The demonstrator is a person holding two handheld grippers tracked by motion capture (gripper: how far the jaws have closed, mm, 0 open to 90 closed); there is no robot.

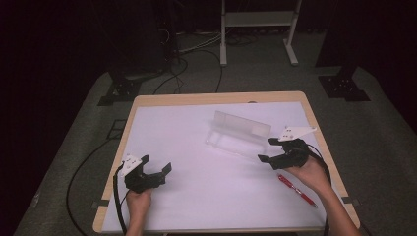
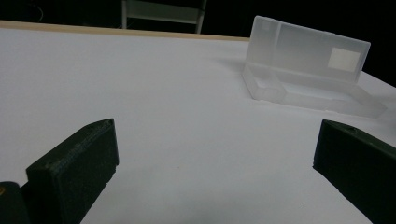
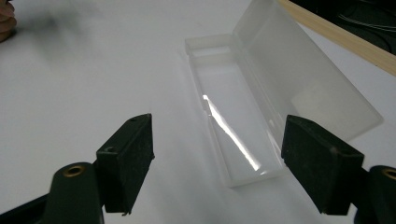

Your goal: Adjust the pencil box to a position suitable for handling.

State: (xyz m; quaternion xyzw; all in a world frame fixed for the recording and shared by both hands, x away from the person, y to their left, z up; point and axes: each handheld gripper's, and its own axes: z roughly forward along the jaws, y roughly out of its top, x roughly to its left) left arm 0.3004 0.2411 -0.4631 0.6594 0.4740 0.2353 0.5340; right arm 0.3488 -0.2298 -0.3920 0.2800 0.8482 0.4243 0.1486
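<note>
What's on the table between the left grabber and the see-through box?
Nothing: in the high view, only bare white table lies between the left gripper and the open clear box.

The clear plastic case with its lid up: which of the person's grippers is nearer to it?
Right. The right gripper sits just off the clear case's near end; the left gripper is well away, toward the table's left edge.
</note>
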